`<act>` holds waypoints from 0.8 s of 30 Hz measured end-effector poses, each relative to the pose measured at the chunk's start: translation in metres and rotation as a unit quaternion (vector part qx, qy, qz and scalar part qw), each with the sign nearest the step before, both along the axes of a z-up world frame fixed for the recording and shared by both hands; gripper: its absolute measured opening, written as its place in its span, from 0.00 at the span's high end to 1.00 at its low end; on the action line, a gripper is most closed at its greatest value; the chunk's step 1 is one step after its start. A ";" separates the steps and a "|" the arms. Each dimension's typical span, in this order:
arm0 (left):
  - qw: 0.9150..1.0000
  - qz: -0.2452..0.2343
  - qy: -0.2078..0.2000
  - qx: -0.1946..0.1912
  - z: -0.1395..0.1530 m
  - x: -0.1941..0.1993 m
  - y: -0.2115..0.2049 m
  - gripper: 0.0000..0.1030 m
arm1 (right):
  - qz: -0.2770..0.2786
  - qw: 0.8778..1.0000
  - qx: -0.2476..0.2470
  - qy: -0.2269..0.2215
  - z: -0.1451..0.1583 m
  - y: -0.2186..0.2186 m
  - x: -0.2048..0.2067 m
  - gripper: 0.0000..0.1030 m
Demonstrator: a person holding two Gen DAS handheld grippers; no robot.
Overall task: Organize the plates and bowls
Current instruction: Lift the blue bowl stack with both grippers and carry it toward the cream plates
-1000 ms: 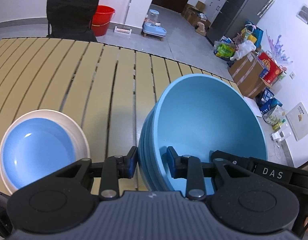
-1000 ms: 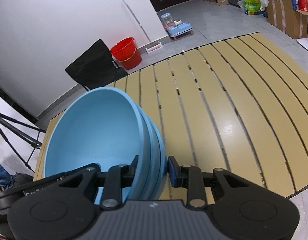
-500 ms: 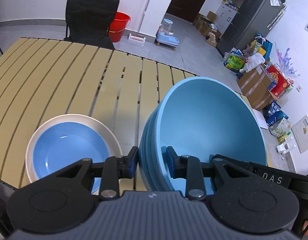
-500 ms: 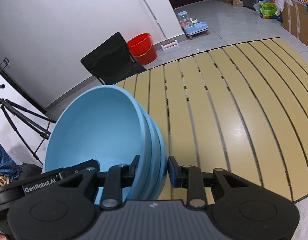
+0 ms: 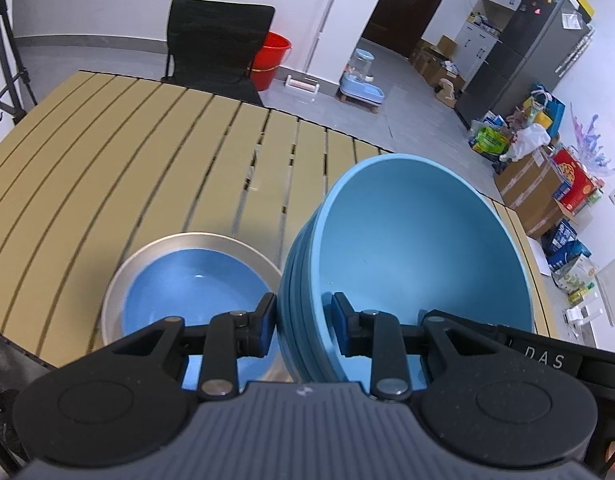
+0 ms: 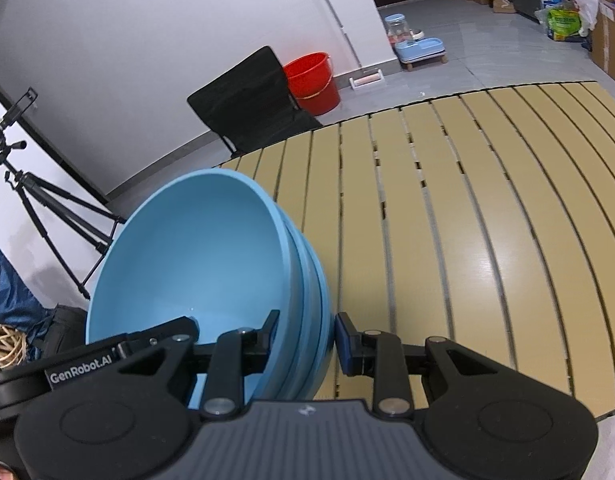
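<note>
While the left gripper (image 5: pixel 301 322) and right gripper (image 6: pixel 305 338) each clamp opposite rims of the stacked blue bowls (image 5: pixel 419 256), the stack fills the lower right of the left view, above the slatted table (image 5: pixel 147 168); a grey-rimmed blue plate (image 5: pixel 187 280) lies lower centre, beside it
</note>
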State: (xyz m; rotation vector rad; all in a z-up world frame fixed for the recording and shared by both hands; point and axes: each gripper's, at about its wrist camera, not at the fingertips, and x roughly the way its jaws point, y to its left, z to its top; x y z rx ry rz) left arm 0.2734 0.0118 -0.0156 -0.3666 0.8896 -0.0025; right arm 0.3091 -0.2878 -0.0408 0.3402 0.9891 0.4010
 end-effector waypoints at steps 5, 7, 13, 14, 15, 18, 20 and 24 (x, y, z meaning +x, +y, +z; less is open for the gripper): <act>1.000 0.014 -0.001 0.000 0.001 -0.004 0.016 0.71 | 0.014 1.000 -0.001 -0.001 -0.001 0.020 0.003 0.74; 1.000 0.020 0.000 -0.001 0.000 -0.007 0.021 0.71 | 0.020 1.000 -0.002 0.000 -0.002 0.026 0.005 0.74; 0.999 0.032 0.000 -0.001 0.001 -0.014 0.036 0.71 | 0.032 0.999 -0.003 0.000 -0.004 0.043 0.007 0.74; 0.999 0.033 0.000 -0.002 0.000 -0.014 0.038 0.71 | 0.034 0.999 -0.003 0.001 -0.005 0.046 0.008 0.74; 0.999 0.035 0.000 -0.002 0.000 -0.015 0.040 0.71 | 0.036 0.999 -0.004 0.001 -0.005 0.048 0.008 0.74; 0.999 0.040 0.002 -0.004 -0.002 -0.017 0.047 0.71 | 0.041 0.999 -0.005 0.002 -0.007 0.055 0.009 0.74; 0.999 0.044 0.003 -0.006 -0.001 -0.015 0.051 0.71 | 0.044 0.999 -0.005 0.003 -0.008 0.058 0.009 0.74; 0.999 0.050 0.006 -0.008 -0.004 -0.019 0.058 0.71 | 0.050 0.999 -0.008 0.005 -0.011 0.068 0.012 0.74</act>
